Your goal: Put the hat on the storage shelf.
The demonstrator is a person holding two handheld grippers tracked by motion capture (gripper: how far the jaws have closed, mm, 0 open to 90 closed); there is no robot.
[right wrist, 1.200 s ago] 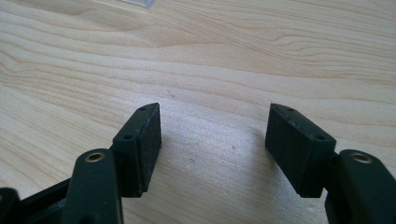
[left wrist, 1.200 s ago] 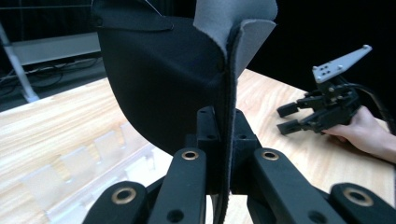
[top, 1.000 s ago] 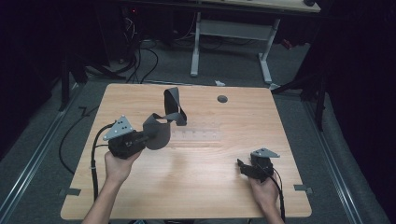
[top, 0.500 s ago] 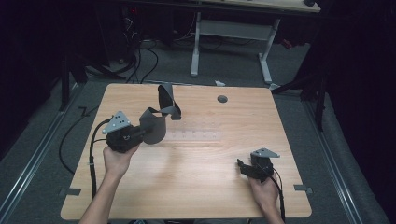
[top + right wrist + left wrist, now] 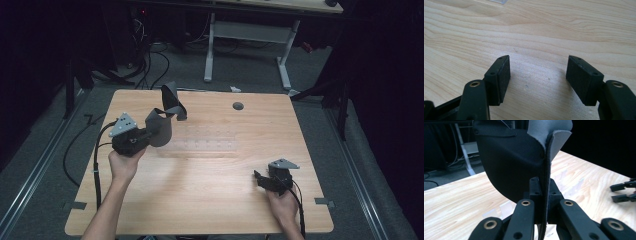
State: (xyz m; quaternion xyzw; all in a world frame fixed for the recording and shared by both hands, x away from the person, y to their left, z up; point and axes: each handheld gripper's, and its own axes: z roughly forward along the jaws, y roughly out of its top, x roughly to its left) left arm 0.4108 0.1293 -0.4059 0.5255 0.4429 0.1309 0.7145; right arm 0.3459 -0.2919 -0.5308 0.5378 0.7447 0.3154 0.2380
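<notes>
the left gripper (image 5: 150, 136) is pinching a dark grey flexible sheet (image 5: 161, 127), something like thin foam or a mouse pad, and holds it up clear of the counter (image 5: 210, 200) over the far-left part of the surface. in the left gripper view the jaws are pressed together on one edge of the sheet (image 5: 519, 165), which stands nearly on edge between them: its black face bulges off to one side and a paler grey face curls over at the top. from the high view the free end twists upward and away toward the far edge, so the long axis runs roughly from the gripper toward the far side, not flat.

the right gripper (image 5: 262, 179) rests low at the near-right of the counter, well apart from the sheet, its jaws spread with nothing between them; the right gripper view shows bare wood grain between the pads (image 5: 501, 75).

what the next move seems to turn on: the sheet lies up, left and far from the idle right gripper, with the whole middle of the counter between them. the left hand (image 5: 124, 164) is the only one near it, so laying it flat or passing it across would probably start there, with the curled free end the likeliest part to catch.
</notes>
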